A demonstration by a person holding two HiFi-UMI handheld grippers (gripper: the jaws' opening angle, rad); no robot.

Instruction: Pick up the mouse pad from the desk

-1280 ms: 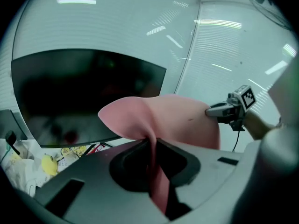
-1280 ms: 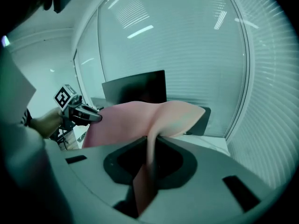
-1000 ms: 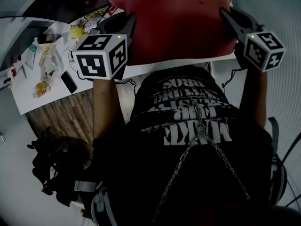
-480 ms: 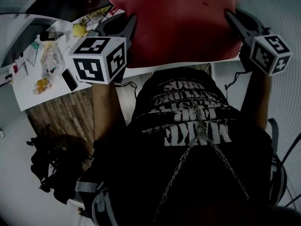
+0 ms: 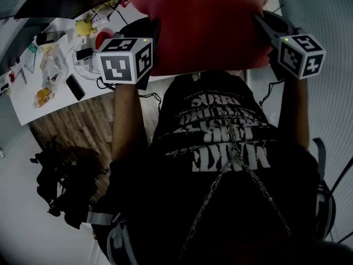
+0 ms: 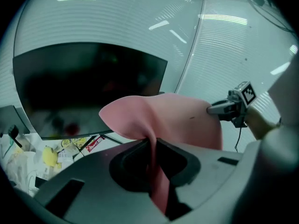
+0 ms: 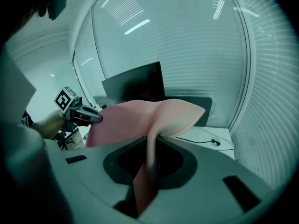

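Desk [image 5: 47, 108] — phone [image 5: 75, 87], monitor [image 6: 88, 87] behind mouse pad [image 5: 204, 26]

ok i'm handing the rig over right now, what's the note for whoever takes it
Left gripper: jaws shut on the left edge of the mouse pad.
Right gripper: jaws shut on its right edge.
Mouse pad: hangs between the two grippers, in the air, off the desk.
Done: pad gripped on both sides and lifted.
Left: the pick-up looks complete. Hold both grips so the pad does not slip.
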